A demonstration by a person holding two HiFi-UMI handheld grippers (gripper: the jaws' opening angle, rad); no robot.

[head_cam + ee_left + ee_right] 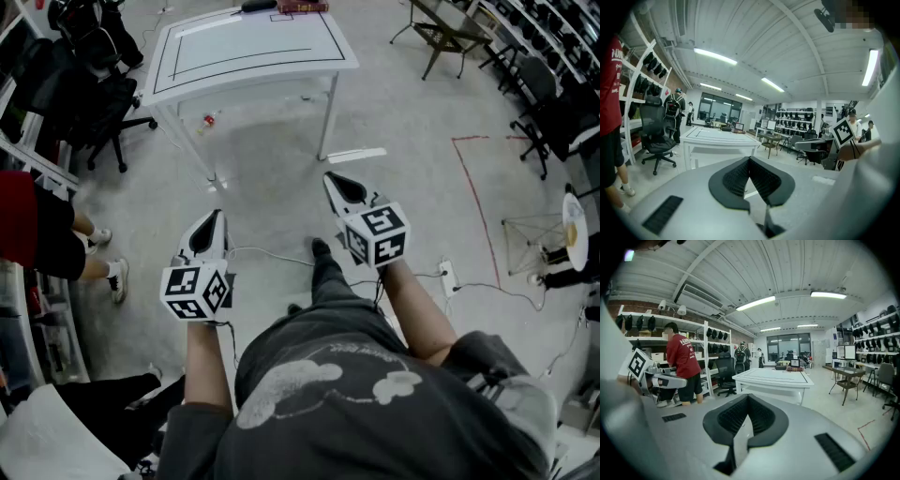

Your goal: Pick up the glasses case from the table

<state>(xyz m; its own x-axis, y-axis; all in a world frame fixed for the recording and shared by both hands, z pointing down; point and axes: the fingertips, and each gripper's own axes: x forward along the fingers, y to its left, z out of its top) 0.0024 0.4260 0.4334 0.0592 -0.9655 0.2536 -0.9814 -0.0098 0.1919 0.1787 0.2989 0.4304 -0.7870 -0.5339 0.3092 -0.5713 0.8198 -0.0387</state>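
Observation:
The glasses case (258, 5) is a small dark shape at the far edge of the white table (187, 70), at the top of the head view, next to a reddish book (302, 7). It also shows as a dark lump on the far table end in the right gripper view (781, 367) and the left gripper view (725, 129). Both grippers are held out over the concrete floor, well short of the table. My left gripper (214, 219) (750, 159) is shut and empty. My right gripper (331, 179) (748, 397) also has its jaws together with nothing between them.
A person in a red shirt (28, 230) stands at the left by shelving. Black office chairs (94, 84) sit left of the table. Cables and a power strip (448, 275) lie on the floor near my feet. More chairs and a folding table (450, 33) stand at the right.

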